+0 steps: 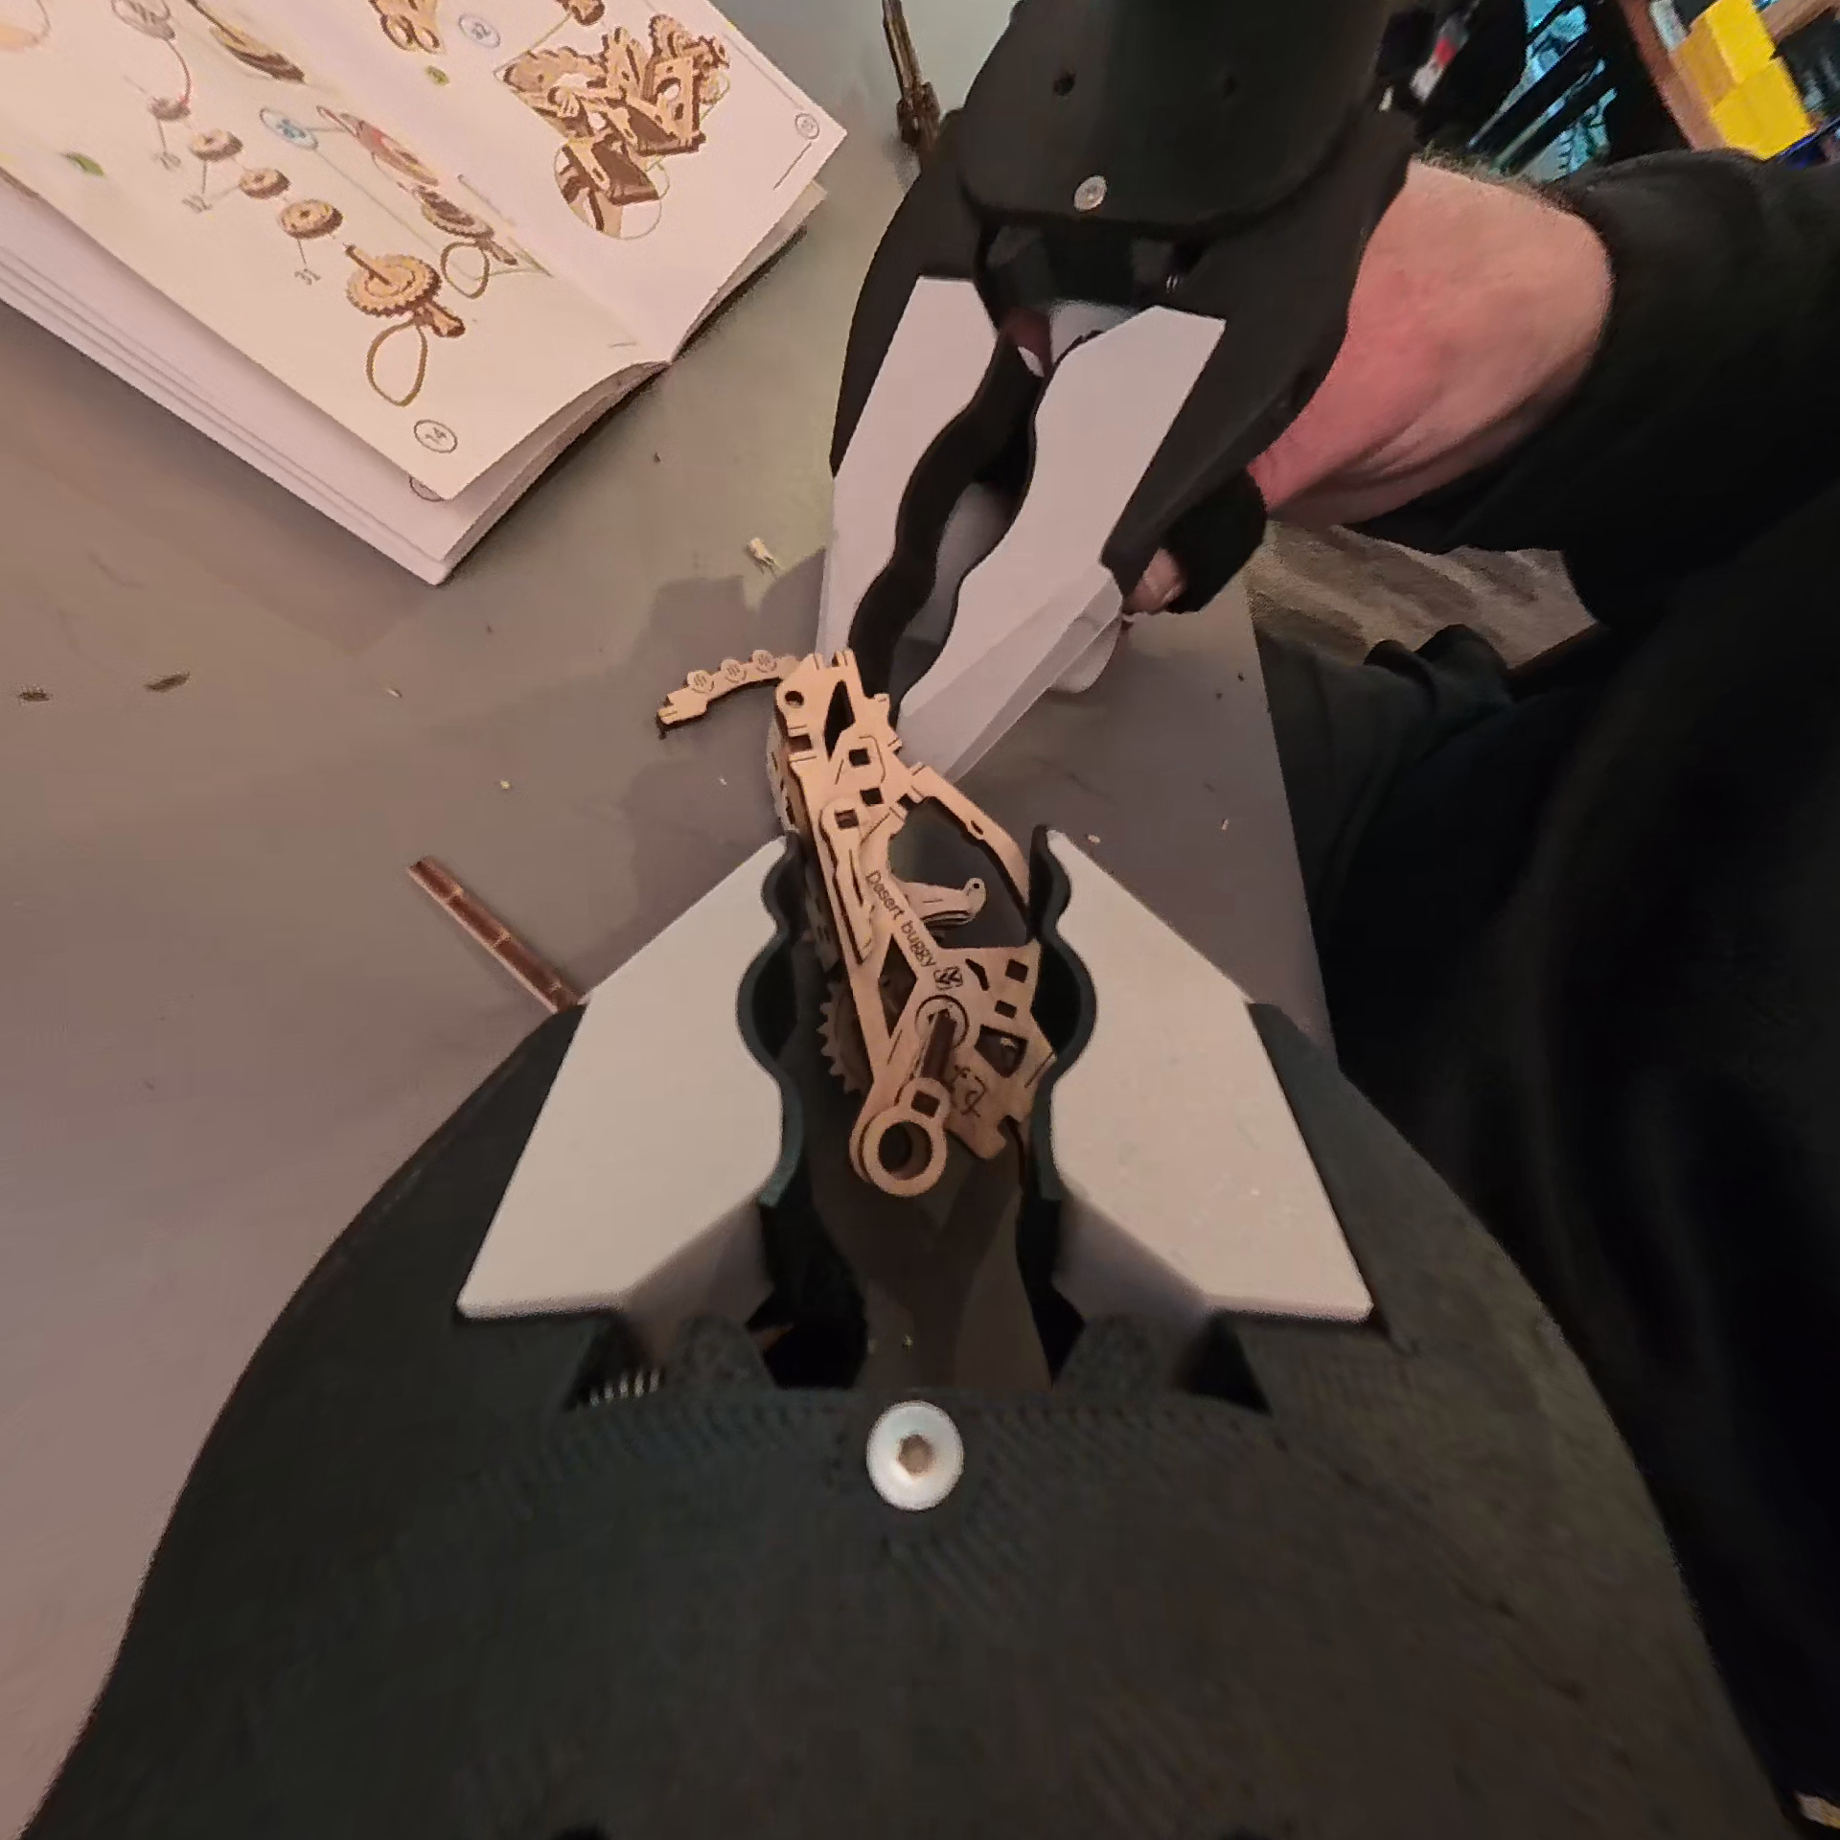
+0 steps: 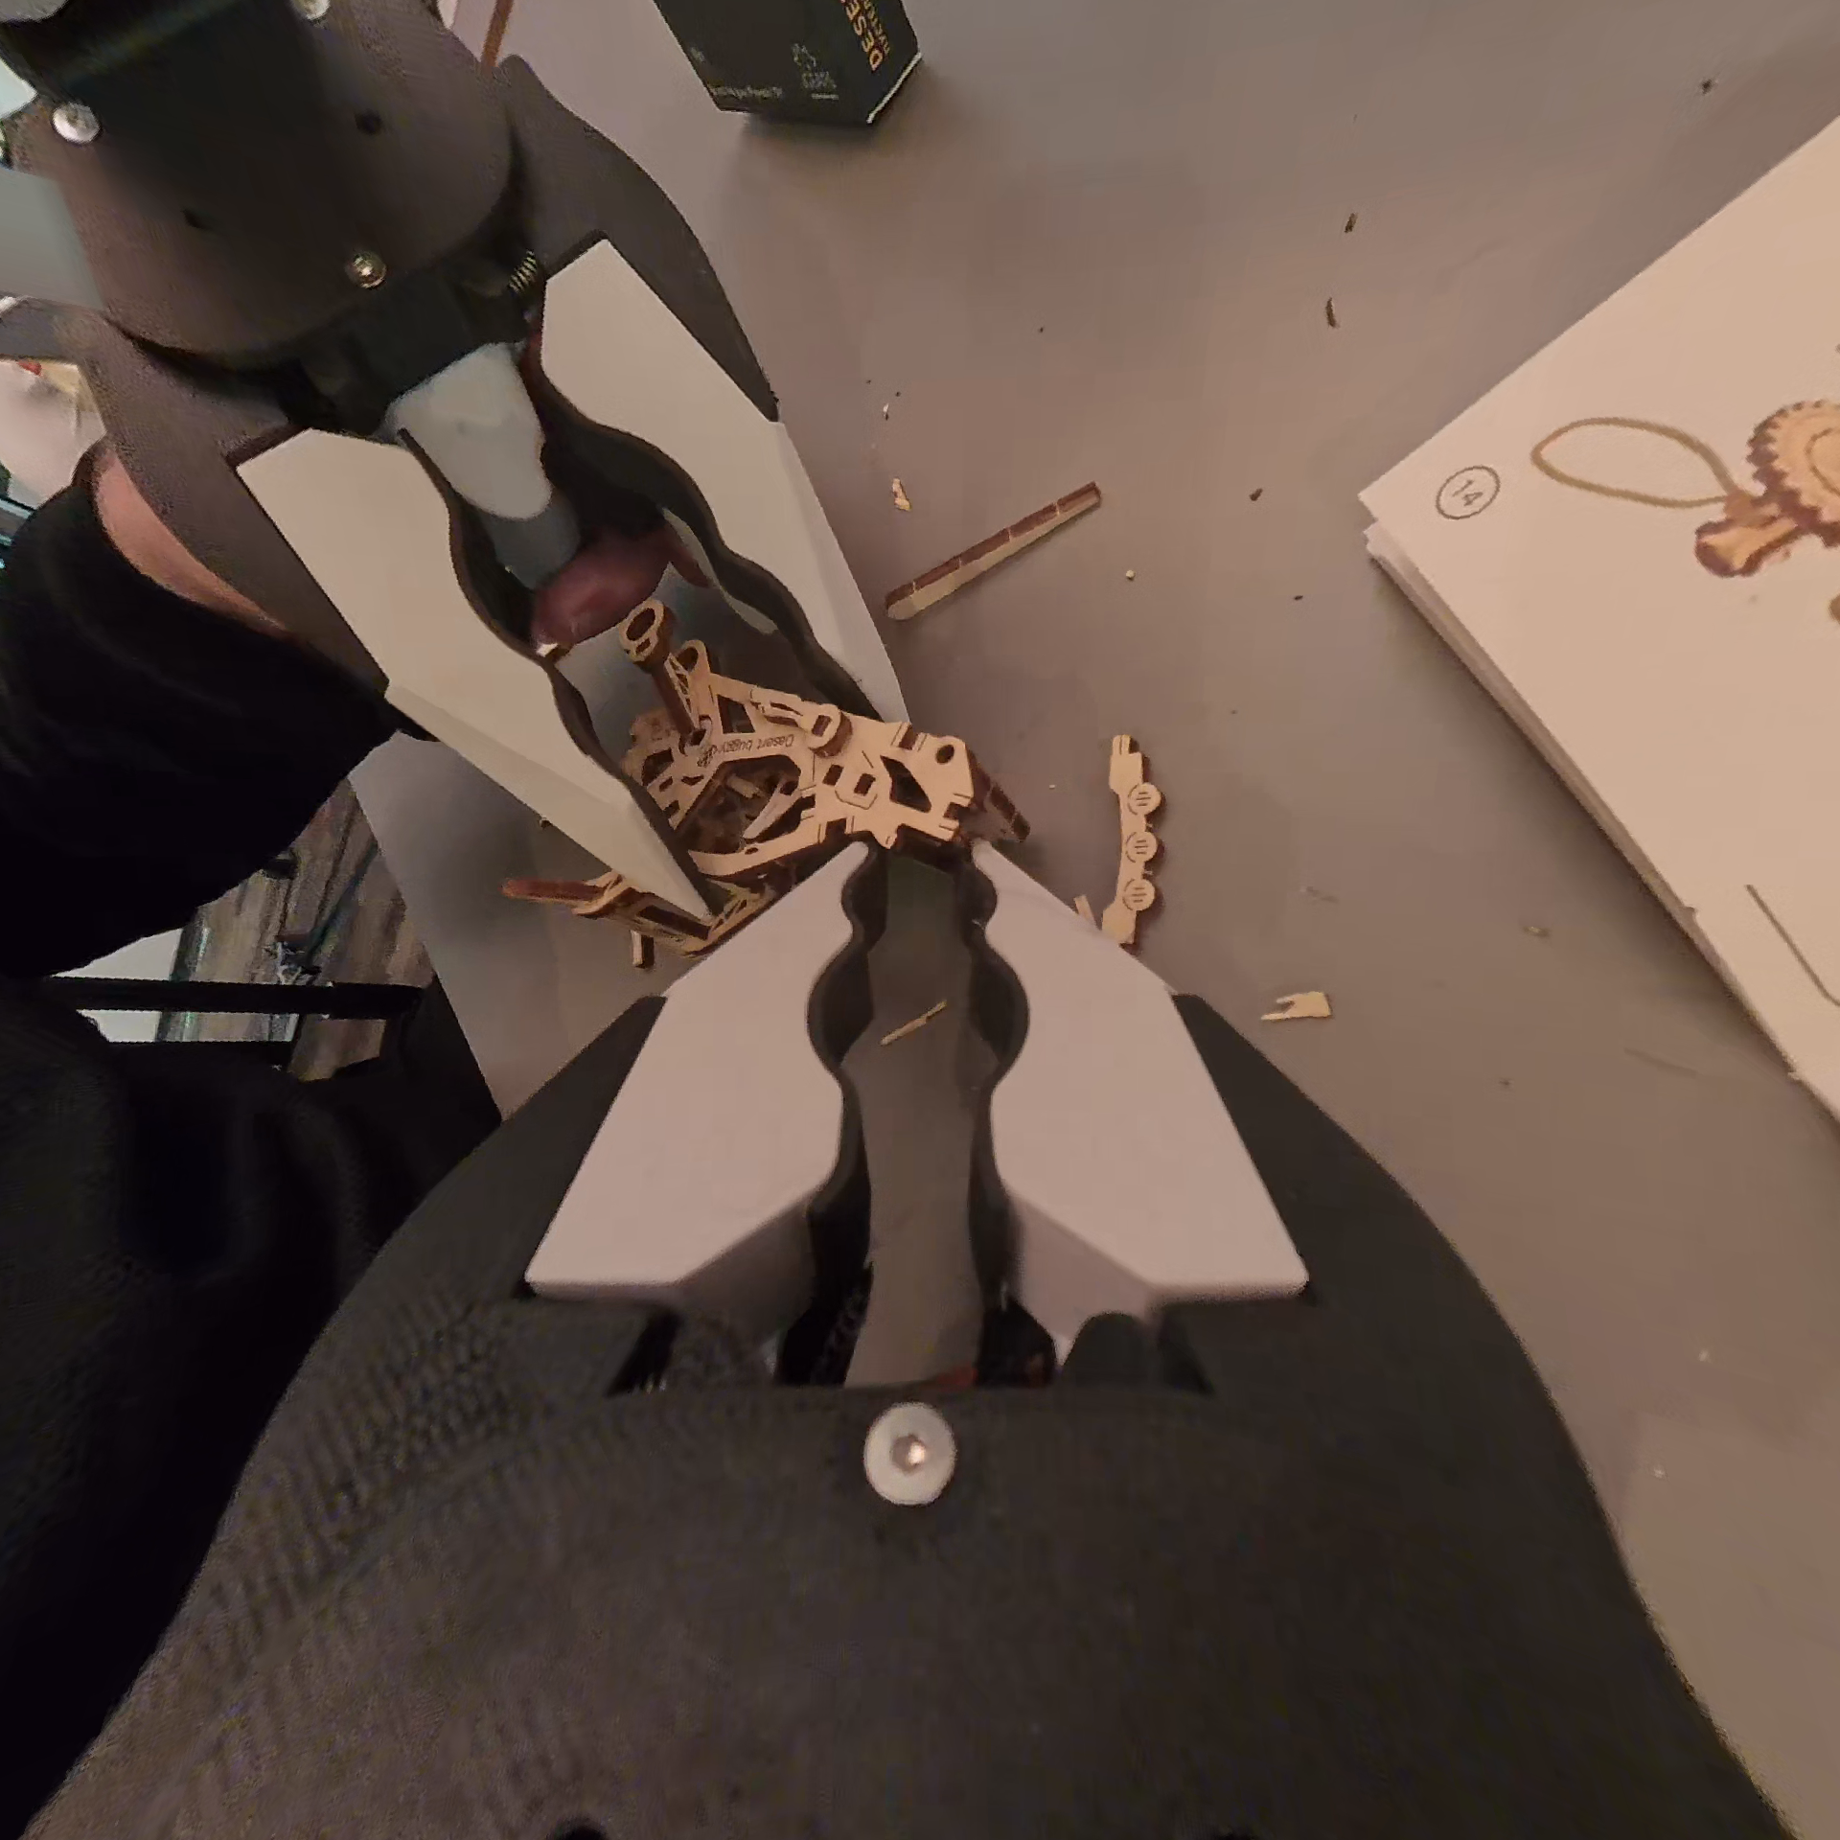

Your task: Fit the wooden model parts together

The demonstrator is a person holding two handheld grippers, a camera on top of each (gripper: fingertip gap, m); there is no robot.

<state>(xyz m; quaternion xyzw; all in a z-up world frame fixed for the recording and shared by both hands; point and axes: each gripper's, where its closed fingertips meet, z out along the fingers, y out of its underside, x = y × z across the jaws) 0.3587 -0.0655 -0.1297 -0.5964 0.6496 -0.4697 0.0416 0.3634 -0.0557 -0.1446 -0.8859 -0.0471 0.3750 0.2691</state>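
Left wrist view: left gripper (image 1: 916, 996) at centre frame, jaws pinching the wooden model frame (image 1: 926, 956), a pale laser-cut assembly with a gear edge and a round eyelet near its lower end. Frame's far end poking up past the fingertips, close to the tips of the right gripper (image 1: 896, 697) coming down from upper right. Curved wooden strip (image 1: 722, 687) flat on the grey table (image 1: 249, 797) just left of that end. Open instruction booklet (image 1: 398, 249) in the upper left, dark wooden stick (image 1: 493, 936) at mid left; person's bare forearm and black sleeve at right.

Right wrist view: right gripper (image 2: 921, 866) at centre, jaws slightly apart with bare table showing between them, nothing pinched. Model frame (image 2: 797, 787) just beyond the tips, clamped by the left gripper (image 2: 777, 787) from upper left. Seen only here: black box (image 2: 806, 60) at top edge, small forked chip (image 2: 1299, 1006) at right, splinter (image 2: 913, 1023) between the fingers. Curved strip (image 2: 1135, 846), stick (image 2: 996, 548) and booklet corner (image 2: 1593, 697) to the right.
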